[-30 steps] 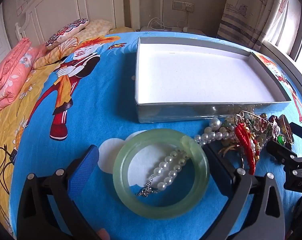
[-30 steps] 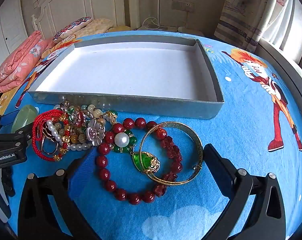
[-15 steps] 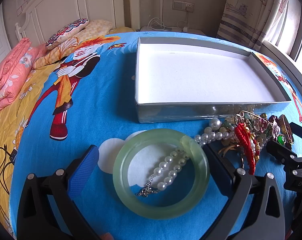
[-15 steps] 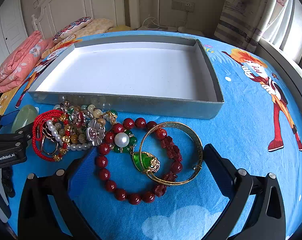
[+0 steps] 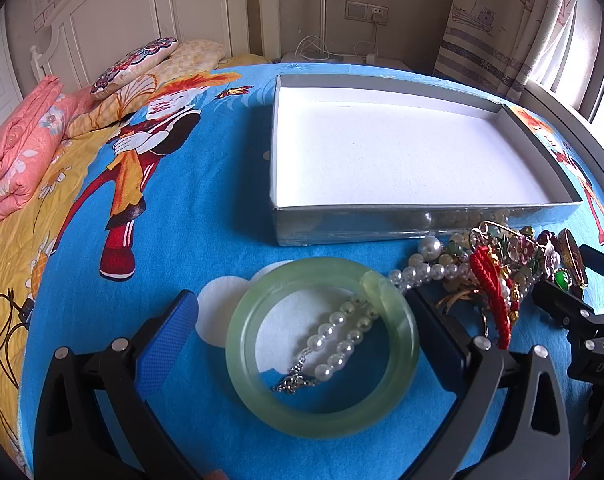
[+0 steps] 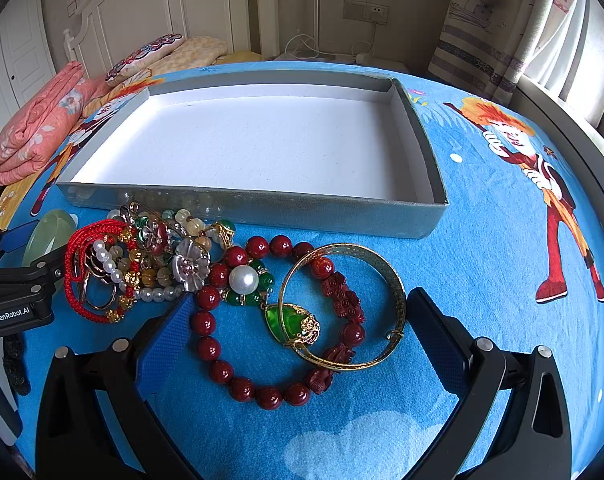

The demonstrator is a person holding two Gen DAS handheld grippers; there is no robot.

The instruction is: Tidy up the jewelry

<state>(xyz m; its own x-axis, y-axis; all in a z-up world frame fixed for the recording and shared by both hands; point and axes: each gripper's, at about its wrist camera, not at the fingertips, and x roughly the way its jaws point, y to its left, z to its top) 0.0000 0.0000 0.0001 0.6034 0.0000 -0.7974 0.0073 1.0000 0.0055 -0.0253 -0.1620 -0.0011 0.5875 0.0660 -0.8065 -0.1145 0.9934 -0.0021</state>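
Observation:
A pale green jade bangle (image 5: 322, 346) lies on the blue bedspread between the open fingers of my left gripper (image 5: 302, 320). A pearl strand (image 5: 342, 340) runs through it. To its right is a tangled heap of jewelry (image 5: 498, 268). In the right wrist view my right gripper (image 6: 297, 320) is open around a dark red bead bracelet (image 6: 221, 320), a gold bangle (image 6: 390, 280) and a green pendant (image 6: 289, 322). The tangled heap (image 6: 149, 264) lies left of them. An empty grey box (image 5: 382, 224) with a white floor stands just behind all the jewelry and also shows in the right wrist view (image 6: 261, 208).
Folded pink bedding (image 5: 13, 152) and pillows (image 5: 133, 64) lie at the far left. A black cable (image 5: 5, 320) lies on the yellow quilt at left. A curtain (image 5: 494, 20) and window are at the right. Each gripper shows at the edge of the other's view.

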